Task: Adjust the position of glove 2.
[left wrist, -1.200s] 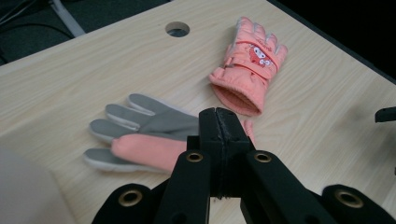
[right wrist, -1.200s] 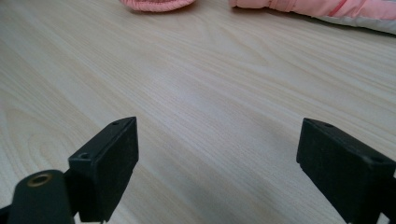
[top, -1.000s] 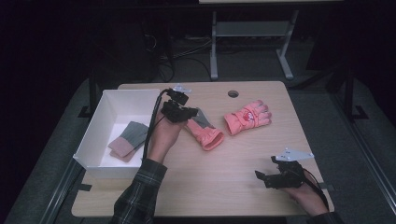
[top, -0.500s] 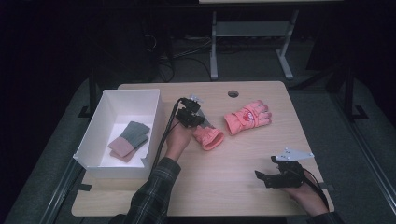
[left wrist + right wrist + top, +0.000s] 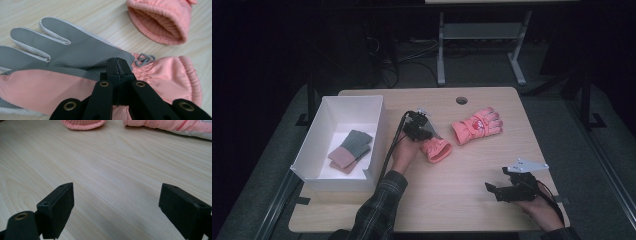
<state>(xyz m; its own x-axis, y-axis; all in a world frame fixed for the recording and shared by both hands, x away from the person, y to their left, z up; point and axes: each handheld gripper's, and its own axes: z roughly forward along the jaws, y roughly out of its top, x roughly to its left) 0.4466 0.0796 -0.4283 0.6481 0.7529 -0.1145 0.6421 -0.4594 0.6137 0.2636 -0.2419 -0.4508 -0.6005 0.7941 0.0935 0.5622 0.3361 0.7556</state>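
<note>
- a dark plaid sleeve point(image 5: 379, 210) is worn on the left forearm.
- the left gripper point(image 5: 116, 62) is built of matte black parts, with brass-coloured rivets set into the linkage arms; a black cable point(image 5: 393, 145) is trailed from it.
- the right gripper point(image 5: 116, 202) is made of blocky black jaws, with a brass-ringed hole at one base.
- a grey three-cornered plate point(image 5: 526, 165) is carried on top of it.
</note>
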